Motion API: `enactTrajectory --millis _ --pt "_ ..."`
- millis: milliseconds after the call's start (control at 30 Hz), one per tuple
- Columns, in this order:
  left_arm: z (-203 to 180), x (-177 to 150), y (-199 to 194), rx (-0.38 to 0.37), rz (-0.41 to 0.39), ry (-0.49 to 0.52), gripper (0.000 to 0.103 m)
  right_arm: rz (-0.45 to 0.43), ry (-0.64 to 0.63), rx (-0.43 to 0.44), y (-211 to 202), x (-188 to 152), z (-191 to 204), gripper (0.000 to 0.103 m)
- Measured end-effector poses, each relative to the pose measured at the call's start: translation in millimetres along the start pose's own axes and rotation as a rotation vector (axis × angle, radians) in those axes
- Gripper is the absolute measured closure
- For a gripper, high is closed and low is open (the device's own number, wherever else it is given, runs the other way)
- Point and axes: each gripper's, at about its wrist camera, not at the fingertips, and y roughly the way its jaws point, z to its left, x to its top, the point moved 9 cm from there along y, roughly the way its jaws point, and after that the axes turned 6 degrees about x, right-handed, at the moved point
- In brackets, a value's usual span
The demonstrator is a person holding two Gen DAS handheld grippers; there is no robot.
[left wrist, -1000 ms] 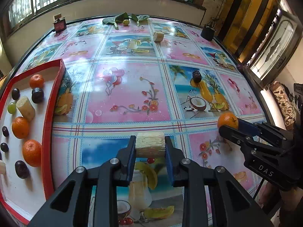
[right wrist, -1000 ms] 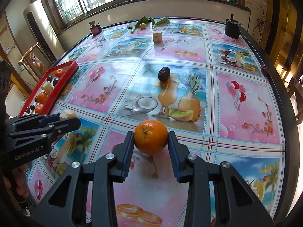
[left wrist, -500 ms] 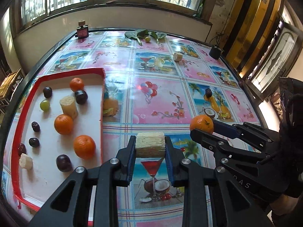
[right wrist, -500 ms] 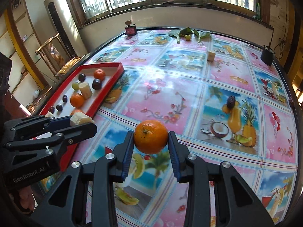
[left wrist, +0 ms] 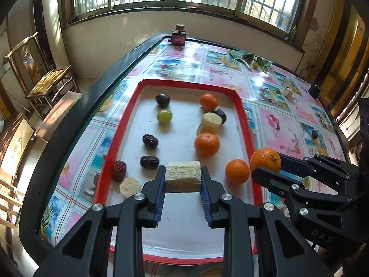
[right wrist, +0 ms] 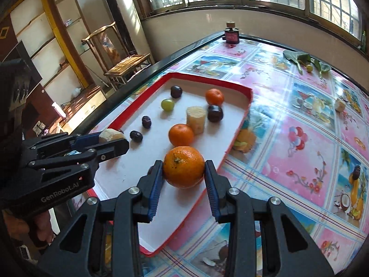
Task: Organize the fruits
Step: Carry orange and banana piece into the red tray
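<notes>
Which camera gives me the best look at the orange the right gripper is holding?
The right wrist view: the held orange sits centred and close, clamped between the right gripper pads, stem end showing. The left wrist view shows the same orange smaller, at the frame's right, partly hidden by a finger, near the red tray edge.

Desk (left wrist: pixel 286 124): glossy printed covering, strong window glare, dark smooth rim. Tray (left wrist: pixel 245 115) on desk: red edge with slight sheen, matt white floor. Left hand-held gripper (left wrist: pixel 183 180): matt black plastic, ribbed blue pads, bright metal screws; holds pale, fibrous, rough-cut cane piece (left wrist: pixel 183 177). Right hand-held gripper (right wrist: pixel 184 170): same finish; holds dimpled, faintly shiny orange (right wrist: pixel 184 166). Dates (left wrist: pixel 150 162) in tray: wrinkled, dark. Grape (left wrist: pixel 164 116) in tray: smooth, glossy. Chair (right wrist: pixel 125 63) beyond desk: varnished wood.
</notes>
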Motion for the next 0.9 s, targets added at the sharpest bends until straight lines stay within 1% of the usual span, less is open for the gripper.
enactTrajectory --millis 100,200,367,433,533,600,633,700,733,767,833,900 --pt "19 -9 7 0.020 0.026 -0.021 0.075 0.045 -0.026 0.034 16 -10 20 0.065" --pt "27 -17 14 0.022 0.049 -0.028 0.075 0.090 -0.047 0.047 29 -23 32 0.065" --pt "24 -23 23 0.006 0.072 -0.016 0.075 0.132 -0.043 0.041 38 -35 33 0.065" --pt "20 -21 24 0.016 0.054 0.006 0.075 0.141 -0.040 0.030 41 -36 31 0.065" --pt "16 -17 27 0.011 0.044 0.024 0.075 0.157 -0.027 0.014 46 -38 27 0.065" --pt "13 -15 29 0.016 0.041 0.038 0.074 0.150 -0.030 0.009 45 -36 26 0.065" --pt "12 -15 29 0.020 0.038 0.046 0.071 0.151 -0.036 0.005 45 -36 27 0.065" --pt "10 -15 31 0.036 0.039 0.070 0.061 0.154 -0.035 -0.003 45 -37 27 0.064" --pt "9 -16 31 0.051 0.040 0.082 0.051 0.159 -0.033 -0.003 46 -37 27 0.064" --pt "8 -16 31 0.056 0.038 0.089 0.043 0.159 -0.034 -0.005 45 -36 27 0.064" --pt "8 -19 31 0.073 0.045 0.097 0.038 0.166 -0.035 -0.010 45 -37 26 0.064" --pt "7 -21 32 0.074 0.047 0.106 0.036 0.169 -0.033 -0.011 44 -37 24 0.064"
